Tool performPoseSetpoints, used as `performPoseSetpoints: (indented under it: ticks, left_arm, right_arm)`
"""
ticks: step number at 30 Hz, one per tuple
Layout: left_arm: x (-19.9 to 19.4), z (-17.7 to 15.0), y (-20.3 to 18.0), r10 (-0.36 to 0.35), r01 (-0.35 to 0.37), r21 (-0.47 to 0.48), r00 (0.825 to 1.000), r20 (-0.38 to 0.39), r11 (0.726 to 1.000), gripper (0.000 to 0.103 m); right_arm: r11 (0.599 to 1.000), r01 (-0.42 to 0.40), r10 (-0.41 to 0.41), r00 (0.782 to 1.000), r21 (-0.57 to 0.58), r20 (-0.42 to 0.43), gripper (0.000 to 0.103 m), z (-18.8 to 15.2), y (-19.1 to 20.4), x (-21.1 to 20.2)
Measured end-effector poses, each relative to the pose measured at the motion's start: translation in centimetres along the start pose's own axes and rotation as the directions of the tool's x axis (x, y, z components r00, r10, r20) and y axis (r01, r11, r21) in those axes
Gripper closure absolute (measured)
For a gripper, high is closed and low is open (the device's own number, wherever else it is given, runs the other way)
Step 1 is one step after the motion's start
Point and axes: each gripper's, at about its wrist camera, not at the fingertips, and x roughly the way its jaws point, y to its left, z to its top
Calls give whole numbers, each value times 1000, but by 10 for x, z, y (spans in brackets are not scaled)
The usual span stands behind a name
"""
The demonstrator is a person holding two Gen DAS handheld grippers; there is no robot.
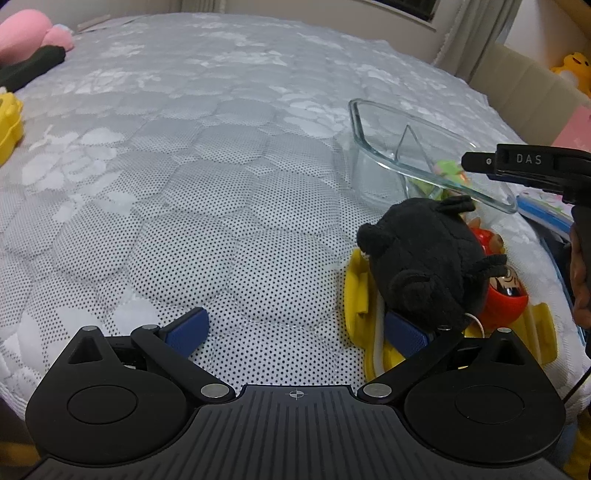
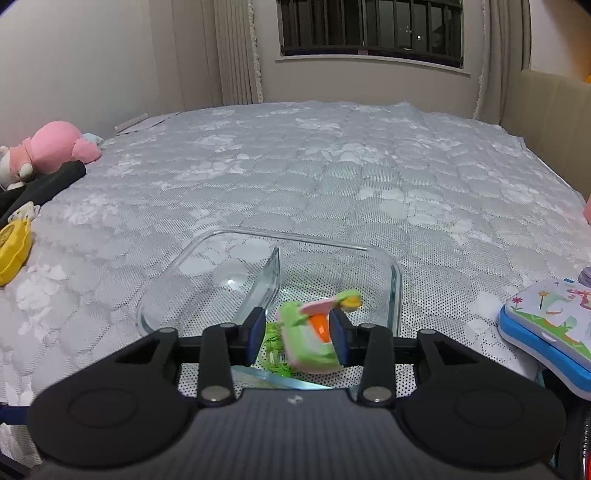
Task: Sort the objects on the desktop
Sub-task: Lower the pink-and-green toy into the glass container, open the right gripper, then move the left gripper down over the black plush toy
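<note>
My right claw point(image 2: 298, 325) points down over the near edge of a glass container point(image 2: 397, 280). A small green toy point(image 2: 306, 350) with pink and orange parts sits tilted between the claw's blue pads. The toy lies against the right-hand pad, but a gap shows beside the left-hand one, so I call this claw released rather than clenched. The toy is blurred, and I cannot tell whether it rests on anything. It sits over the compartment to the right of the glass divider point(image 2: 271, 280), with a tangle of green cord just below it. The compartment to the left of the divider holds nothing I can make out. To the right of this claw, near the container, lies a blue-rimmed picture board point(image 2: 546, 325). Well off to the left are a yellow case point(image 2: 13, 251) and, farther on, a pink plush point(image 2: 55, 144). Beyond them the quilted bed point(image 2: 332, 166) runs to a barred window point(image 2: 369, 29). My left claw point(image 1: 295, 325) is spread wide and grasps nothing, with only bed cover between its pads. Its right-hand pad sits just beside a black plush point(image 1: 421, 266). That plush lies in a yellow tray point(image 1: 354, 295) together with a red doll point(image 1: 506, 299), and the glass container stands just beyond them.
</note>
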Motion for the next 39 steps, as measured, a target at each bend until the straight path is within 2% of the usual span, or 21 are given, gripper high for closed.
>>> performPoseSetpoints:
  ticks: [7,17,25,29,32,35,37,39]
  left_arm:
    - [-4,-1,-3,-5,5,2,1000,2,1000,0]
    - [-12,3,-20,0,-1,36,1000,23,999,0]
    - [-20,11,-43,26,-30,67,998,53,997,0]
    - [-24,17,-56,32,-37,78,997,65,996,0]
    - [-27,24,-60,21,-25,56,998,61,998,0]
    - [-29,32,-64,2,-3,40,999,41,999,0]
    - [-30,37,-72,-10,9,48,999,34,999,0]
    - [-29,42,-80,-7,5,64,1000,27,998,0]
  right_arm:
    - [1000,-8,8,1000,-15,26,52,-2,2,-22]
    - [996,-88,86,994,20,73,23,-24,-8,-70]
    - [993,-99,93,992,66,90,19,-68,-27,-94]
    - [976,-152,140,987,158,85,18,-84,-48,-96]
    - [964,-148,136,988,222,66,17,-92,-62,-97]
    - [962,-112,117,993,248,-7,17,-92,-65,-94]
    - [972,-104,121,990,211,-69,17,-87,-61,-89]
    - [979,-91,109,989,183,-94,14,-80,-57,-87]
